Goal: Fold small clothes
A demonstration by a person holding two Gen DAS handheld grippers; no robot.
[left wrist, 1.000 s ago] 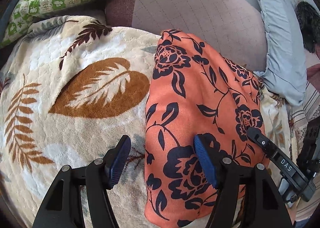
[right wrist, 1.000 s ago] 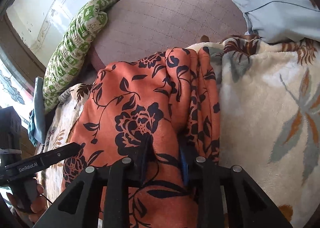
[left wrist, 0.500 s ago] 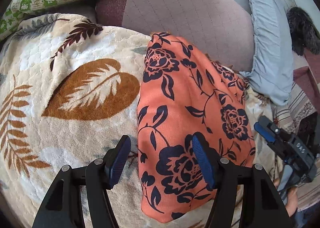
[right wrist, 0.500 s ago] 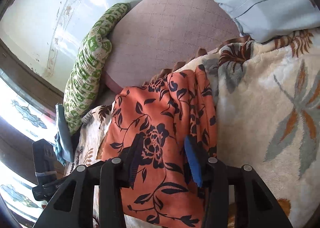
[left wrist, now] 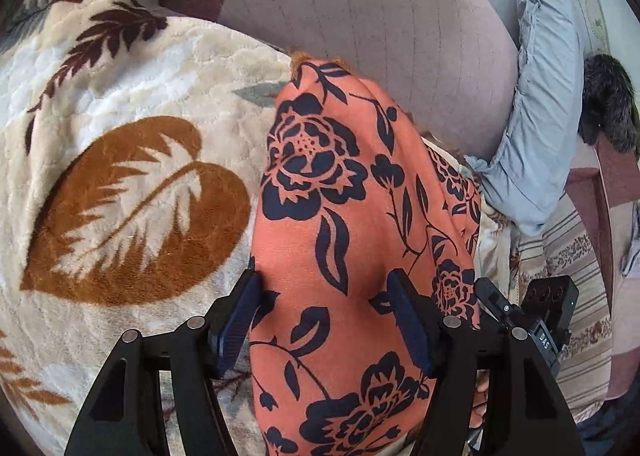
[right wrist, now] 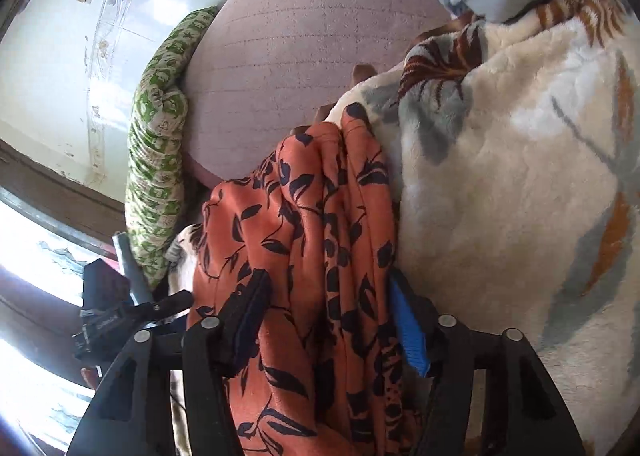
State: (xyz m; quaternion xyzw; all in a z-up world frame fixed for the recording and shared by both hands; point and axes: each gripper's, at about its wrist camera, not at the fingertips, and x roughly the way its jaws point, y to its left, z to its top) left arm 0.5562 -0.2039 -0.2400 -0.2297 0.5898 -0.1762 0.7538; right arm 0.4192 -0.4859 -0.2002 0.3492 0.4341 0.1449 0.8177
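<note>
An orange garment with dark blue flowers [left wrist: 352, 223] lies on a cream leaf-print blanket [left wrist: 120, 183]. My left gripper [left wrist: 326, 322] is open, its blue pads either side of the garment's near part. In the right wrist view the garment [right wrist: 316, 240] is bunched in folds. My right gripper [right wrist: 328, 320] is open, with the folds between its blue pads. The right gripper also shows in the left wrist view [left wrist: 532, 320] at the garment's right edge. The left gripper shows in the right wrist view [right wrist: 120, 316] at the left.
A pink quilted cushion [left wrist: 380, 15] lies behind the garment. A light blue pillow [left wrist: 540, 103] is at the right, a green patterned pillow [right wrist: 160, 159] by the wall. A striped sheet [left wrist: 568, 264] lies at the right edge of the blanket.
My right gripper has opened and let go of the garment, then moved in over the bunched folds. My left gripper stayed open and moved forward over the garment's near part.
</note>
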